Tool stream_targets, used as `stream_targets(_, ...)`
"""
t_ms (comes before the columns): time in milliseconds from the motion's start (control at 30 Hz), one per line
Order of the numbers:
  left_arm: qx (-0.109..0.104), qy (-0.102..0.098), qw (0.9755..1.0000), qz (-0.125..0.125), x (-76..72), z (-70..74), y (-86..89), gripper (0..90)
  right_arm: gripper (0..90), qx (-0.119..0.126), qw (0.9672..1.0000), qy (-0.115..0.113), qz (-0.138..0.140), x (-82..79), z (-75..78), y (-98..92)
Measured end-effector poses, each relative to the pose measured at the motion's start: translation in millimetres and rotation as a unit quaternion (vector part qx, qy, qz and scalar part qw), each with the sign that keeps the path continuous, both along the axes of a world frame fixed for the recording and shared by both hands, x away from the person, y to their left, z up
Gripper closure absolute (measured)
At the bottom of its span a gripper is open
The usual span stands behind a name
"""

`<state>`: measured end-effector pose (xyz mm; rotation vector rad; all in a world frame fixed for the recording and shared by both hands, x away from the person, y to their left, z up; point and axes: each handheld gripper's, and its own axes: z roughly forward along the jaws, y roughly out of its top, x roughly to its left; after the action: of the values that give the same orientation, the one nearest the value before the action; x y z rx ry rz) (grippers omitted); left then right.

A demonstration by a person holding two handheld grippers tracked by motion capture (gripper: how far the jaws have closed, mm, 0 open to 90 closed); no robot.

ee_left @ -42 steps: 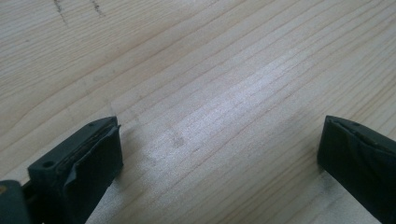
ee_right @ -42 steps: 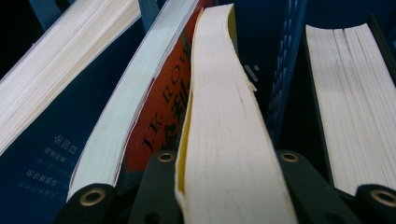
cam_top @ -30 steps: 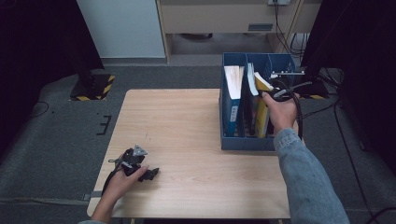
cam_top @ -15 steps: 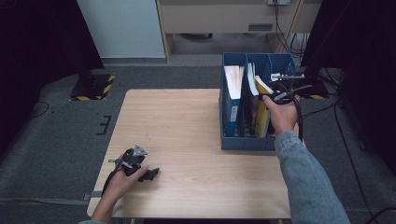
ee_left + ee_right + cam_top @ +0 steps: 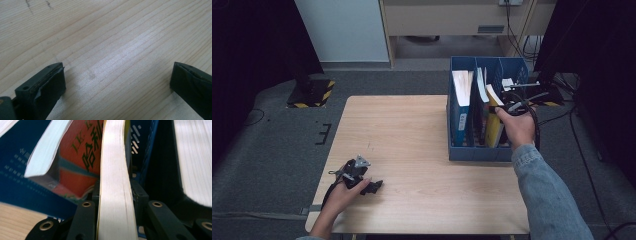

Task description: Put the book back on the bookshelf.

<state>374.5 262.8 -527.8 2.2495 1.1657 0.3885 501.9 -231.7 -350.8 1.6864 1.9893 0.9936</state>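
In the blue file rack (image 5: 472,150) at the table's (image 5: 412,130) right edge, the yellow book (image 5: 493,125) stands in the right compartment, pinched tight by the right gripper (image 5: 507,107). Left gripper (image 5: 371,187) rests near the front-left corner, jaws wide apart and holding nothing.

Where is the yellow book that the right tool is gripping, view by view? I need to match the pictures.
High view: yellow book stands at right, in the blue file box, beside the right tool.
Left gripper view: bare wooden table; the book isn't here.
Right gripper view: its page edge runs up the centre, clamped between the jaws.
Shared landmark: the blue file box.
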Motion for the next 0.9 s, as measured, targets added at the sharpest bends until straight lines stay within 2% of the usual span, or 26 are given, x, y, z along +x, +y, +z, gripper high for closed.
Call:
stream_targets(200, 0.001, 0.0, 1.0, -0.001, -0.3, 0.1, -0.5, 0.0, 67.3, 0.011, 0.9998, 0.013, 0.012, -6.5, 1.9, 2.1)
stream_targets(300, 0.001, 0.0, 1.0, -0.002, -0.4, 0.1, -0.6, 0.0, 67.7, -0.001, 0.9998, 0.011, 0.017, -8.2, 3.8, 2.1)
stream_targets(633, 0.002, 0.001, 1.0, -0.005, -0.4, 0.3, -1.0, 0.0, 67.5, 0.005, 0.9998, 0.016, 0.011, -9.0, 6.4, -3.1)
stream_targets(733, 0.002, 0.001, 1.0, -0.005, -0.5, 0.3, -1.1, 0.0, 69.1, 0.0, 0.9998, 0.019, 0.011, -9.7, 8.3, -4.8)
stream_targets(833, 0.002, 0.001, 1.0, -0.005, -0.5, 0.3, -1.2, 0.0, 72.4, -0.018, 0.9997, 0.019, 0.003, -10.3, 10.5, -6.9)
stream_targets(900, 0.002, 0.001, 1.0, -0.005, -0.5, 0.3, -1.3, 0.0, 73.1, -0.014, 0.9997, 0.02, 0.004, -9.7, 10.8, -8.5)
